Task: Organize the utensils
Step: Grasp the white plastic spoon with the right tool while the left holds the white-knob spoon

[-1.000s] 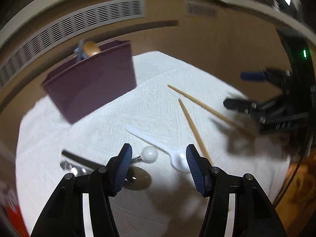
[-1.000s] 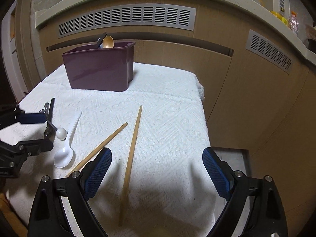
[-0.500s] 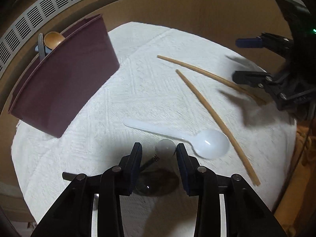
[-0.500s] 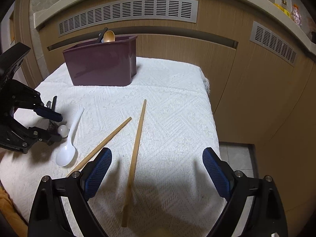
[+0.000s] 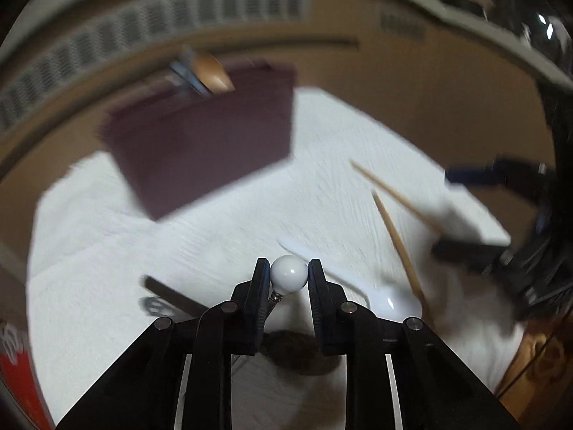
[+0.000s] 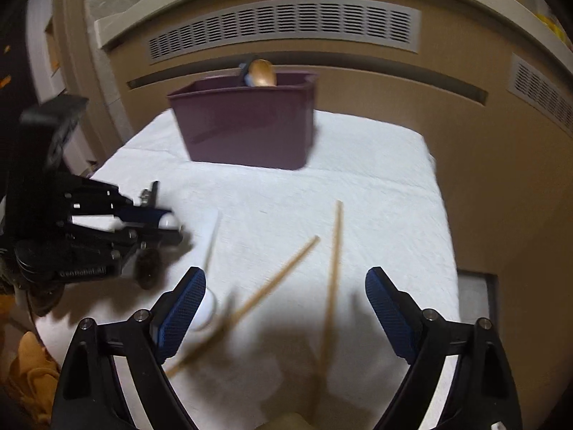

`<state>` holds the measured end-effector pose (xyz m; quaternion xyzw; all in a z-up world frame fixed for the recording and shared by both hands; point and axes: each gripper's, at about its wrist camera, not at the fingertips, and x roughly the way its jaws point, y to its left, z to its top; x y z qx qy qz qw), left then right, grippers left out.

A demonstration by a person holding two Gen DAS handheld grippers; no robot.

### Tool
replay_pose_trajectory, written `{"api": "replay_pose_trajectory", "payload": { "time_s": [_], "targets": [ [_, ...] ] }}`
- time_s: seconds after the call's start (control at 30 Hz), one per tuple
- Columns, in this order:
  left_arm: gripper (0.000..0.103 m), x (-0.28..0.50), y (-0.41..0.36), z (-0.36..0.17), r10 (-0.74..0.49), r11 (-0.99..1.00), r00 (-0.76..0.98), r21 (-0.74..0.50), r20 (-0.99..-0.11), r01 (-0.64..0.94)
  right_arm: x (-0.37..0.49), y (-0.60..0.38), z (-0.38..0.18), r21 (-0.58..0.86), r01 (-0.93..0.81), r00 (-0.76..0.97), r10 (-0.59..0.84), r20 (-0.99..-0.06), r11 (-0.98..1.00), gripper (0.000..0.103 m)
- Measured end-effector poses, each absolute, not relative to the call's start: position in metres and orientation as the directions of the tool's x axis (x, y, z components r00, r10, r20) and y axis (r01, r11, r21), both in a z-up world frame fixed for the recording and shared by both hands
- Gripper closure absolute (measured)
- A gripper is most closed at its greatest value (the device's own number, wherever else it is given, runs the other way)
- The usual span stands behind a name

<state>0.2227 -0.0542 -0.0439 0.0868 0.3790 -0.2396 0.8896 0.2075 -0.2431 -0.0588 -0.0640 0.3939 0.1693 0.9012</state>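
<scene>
My left gripper point(image 5: 288, 276) was closed on the white ball point(image 5: 289, 278) at the end of a small metal utensil, the ball pressed between both pads; the rest of this utensil was hidden under the fingers, so I could not tell what kind it was. It was held a little above the white cloth point(image 5: 222, 236), in front of the purple bin point(image 5: 204, 143). In the bin a wooden spoon point(image 6: 262, 73) stood at the back wall beside a dark handle. On the cloth lay a white plastic spoon point(image 5: 390, 301), two wooden chopsticks point(image 6: 333, 268) forming a V shape, and a dark-handled utensil point(image 5: 172, 295) at my left. In the right wrist view the left gripper body carried small pale letters, too blurred to read with certainty. My right gripper point(image 6: 284, 308) hovered low over the near ends of the chopsticks with its blue pads point(image 6: 388, 310) wide apart, holding nothing. Both views were blurred.
</scene>
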Motion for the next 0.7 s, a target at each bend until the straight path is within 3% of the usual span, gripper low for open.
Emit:
{"api": "replay_pose_trajectory", "payload": {
  "time_s": [0.03, 0.2, 0.47, 0.7],
  "targets": [
    [0.081, 0.218, -0.044, -0.035, -0.367, 0.887, 0.634, -0.049, -0.681, 0.46, 0.209, -0.236, -0.057, 0.017, -0.374, 0.627, 0.266, -0.732, 0.927, 0.023],
    [0.081, 0.205, 0.002, -0.013, -0.374, 0.923, 0.726, -0.158, -0.577, 0.35, 0.227, -0.201, -0.067, 0.041, -0.454, 0.54, 0.312, -0.782, 0.89, 0.061],
    [0.081, 0.193, 0.038, -0.007, -0.381, 0.925, 0.761, -0.23, -0.525, 0.304, 0.256, -0.158, -0.089, 0.02, -0.474, 0.469, 0.271, -0.841, 0.88, 0.08],
    [0.081, 0.191, 0.042, -0.012, -0.408, 0.912, 0.762, -0.264, -0.504, 0.314, 0.265, -0.145, -0.1, -0.03, -0.455, 0.458, 0.205, -0.865, 0.89, 0.085]
  ]
}}
